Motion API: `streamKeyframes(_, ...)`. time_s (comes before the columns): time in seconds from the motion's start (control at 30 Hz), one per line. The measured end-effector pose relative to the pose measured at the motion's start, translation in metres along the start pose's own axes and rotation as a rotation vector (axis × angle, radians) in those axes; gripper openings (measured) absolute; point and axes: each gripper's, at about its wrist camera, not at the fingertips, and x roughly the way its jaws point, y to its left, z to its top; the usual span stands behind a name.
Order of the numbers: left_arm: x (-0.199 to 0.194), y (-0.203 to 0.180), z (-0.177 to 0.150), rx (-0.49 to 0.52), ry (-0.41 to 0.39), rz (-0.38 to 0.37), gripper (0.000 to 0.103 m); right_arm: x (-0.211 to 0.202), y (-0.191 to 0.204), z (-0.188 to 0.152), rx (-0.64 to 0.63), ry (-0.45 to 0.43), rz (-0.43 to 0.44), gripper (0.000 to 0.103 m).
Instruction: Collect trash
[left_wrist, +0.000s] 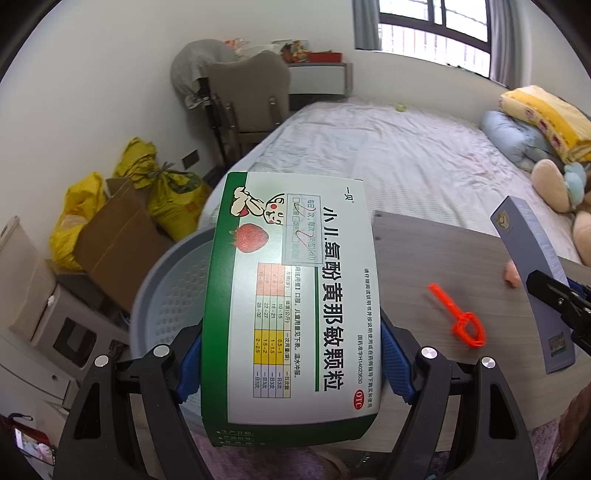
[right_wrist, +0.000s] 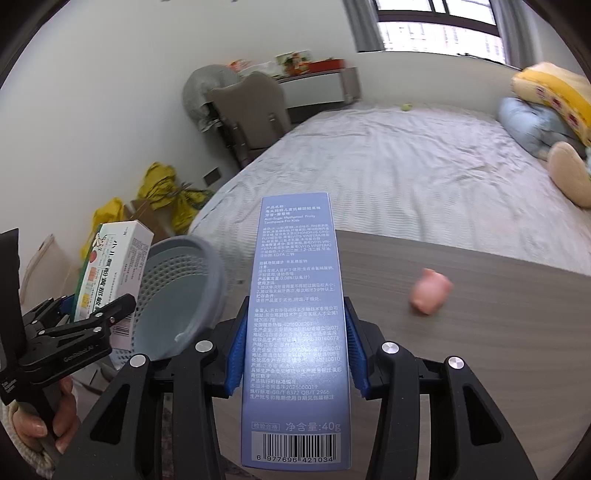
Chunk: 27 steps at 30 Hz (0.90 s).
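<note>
The left tongs (left_wrist: 291, 363) are clamped on a green and white cardboard medicine box (left_wrist: 295, 295) with a red strawberry and a cartoon child printed on it. The blue pads (left_wrist: 188, 365) press on both long sides of the box. The box is held in the air, partly over a round grey plastic basket (left_wrist: 166, 295) full of little holes. The basket sits at the left edge of the grey wooden bench (left_wrist: 443, 258).

The right tongs (right_wrist: 295, 356) are clamped on a tall blue cardboard toothpaste box (right_wrist: 295, 314) with white writing and a barcode at the bottom. This box is also up in the air, and it points forward over the bench (right_wrist: 480, 332). From the right camera, the grey basket (right_wrist: 184, 288) is just to the left of the blue box, and the medicine box (right_wrist: 110, 273) shows beside it in the other tongs.

On the bench lies a bright orange plastic loop with a long tail (left_wrist: 460, 319), near the right side. A small pink soft thing (right_wrist: 430, 291) lies further back on the bench. It is blurry, so I cannot tell what it is.

Behind the bench is a bed with a pale striped sheet (left_wrist: 406, 155). Yellow bags (left_wrist: 173, 192) and a brown cardboard box (left_wrist: 118, 236) stand on the floor by the wall.
</note>
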Motion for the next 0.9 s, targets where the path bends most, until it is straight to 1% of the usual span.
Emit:
streamKeyframes(0.1,0.009,0.025,-0.003,-0.029,0.016,0.020,0.076,0.017,0.028,0.007,-0.047,0.027,0.036,0.044)
streamKeyframes(0.4,0.034,0.072,-0.012,-0.081,0.068,0.044,0.076,0.069,0.102,0.023,-0.170,0.104,0.140,0.044)
streamKeyframes(0.63,0.049,0.095,-0.016,-0.107,0.093,0.060,0.076,0.097,0.136,0.028,-0.225,0.143,0.177,0.044)
streamKeyframes(0.8,0.054,0.103,-0.015,-0.119,0.097,0.078,0.079,0.111,0.151,0.031,-0.251,0.150,0.173,0.045)
streamKeyframes(0.83,0.054,0.104,-0.015,-0.119,0.096,0.083,0.079,0.113,0.152,0.031,-0.254,0.150,0.171,0.047)
streamKeyframes(0.9,0.054,0.108,-0.015,-0.122,0.094,0.094,0.081,0.112,0.154,0.030,-0.256,0.141,0.170,0.066)
